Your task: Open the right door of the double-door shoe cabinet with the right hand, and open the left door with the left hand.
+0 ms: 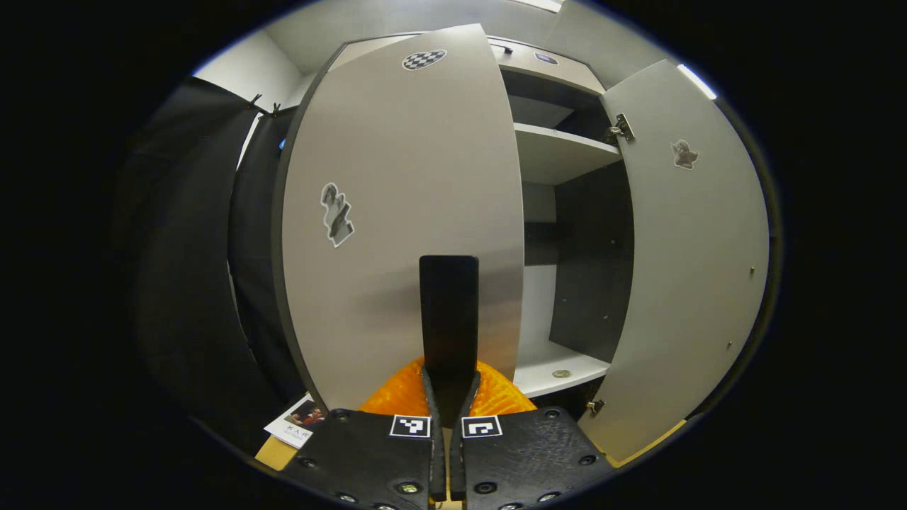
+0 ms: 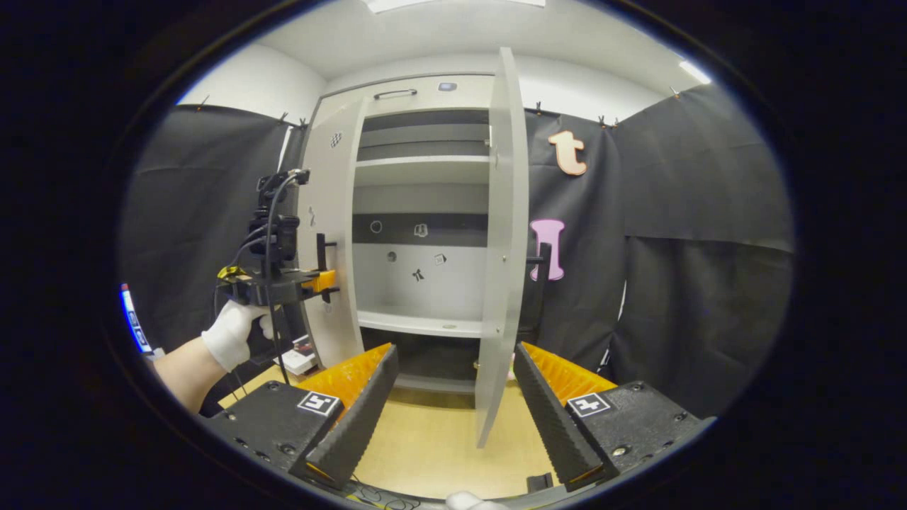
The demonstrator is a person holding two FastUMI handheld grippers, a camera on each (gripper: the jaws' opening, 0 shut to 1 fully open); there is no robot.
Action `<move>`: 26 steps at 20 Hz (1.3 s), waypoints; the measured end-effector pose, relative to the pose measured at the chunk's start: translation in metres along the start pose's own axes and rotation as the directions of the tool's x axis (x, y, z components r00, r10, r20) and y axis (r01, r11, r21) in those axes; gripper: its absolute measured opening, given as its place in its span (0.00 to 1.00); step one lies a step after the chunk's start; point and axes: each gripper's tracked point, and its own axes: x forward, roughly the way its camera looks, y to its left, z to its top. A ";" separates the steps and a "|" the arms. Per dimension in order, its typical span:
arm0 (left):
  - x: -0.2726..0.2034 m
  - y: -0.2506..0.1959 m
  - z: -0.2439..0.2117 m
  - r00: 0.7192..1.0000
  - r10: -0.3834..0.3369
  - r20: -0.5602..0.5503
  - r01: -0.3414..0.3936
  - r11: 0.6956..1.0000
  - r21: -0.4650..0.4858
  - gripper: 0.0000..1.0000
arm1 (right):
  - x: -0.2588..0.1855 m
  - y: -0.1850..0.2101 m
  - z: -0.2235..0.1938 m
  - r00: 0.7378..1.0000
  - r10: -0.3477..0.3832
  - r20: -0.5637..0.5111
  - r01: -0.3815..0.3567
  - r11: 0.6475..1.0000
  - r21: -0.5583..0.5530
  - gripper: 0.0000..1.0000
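Recording booth, black cloth (image 2: 694, 234) clipped along white walls, shoe cabinet (image 2: 425, 212) on wooden floor (image 2: 439, 439)

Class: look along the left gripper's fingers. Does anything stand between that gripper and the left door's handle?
No. The left gripper is shut on the black handle of the left door, with nothing between them.

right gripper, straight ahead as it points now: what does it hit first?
Most likely the edge of the right door, which stands between the open fingers of the right gripper, swung out towards the camera. Past it lies the cabinet's lower shelf. Depth to the door edge is unclear.
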 end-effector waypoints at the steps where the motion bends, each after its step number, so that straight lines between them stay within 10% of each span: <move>1: -0.006 0.003 -0.001 1.000 0.001 0.001 -0.001 1.000 -0.004 0.02 | -0.002 0.005 0.000 1.000 0.009 0.000 -0.009 1.000 0.001 1.00; 26: -0.077 0.121 -0.010 0.981 0.191 0.030 -0.192 0.981 0.030 0.00 | -0.012 0.096 -0.015 0.990 0.142 -0.013 -0.142 0.990 0.000 1.00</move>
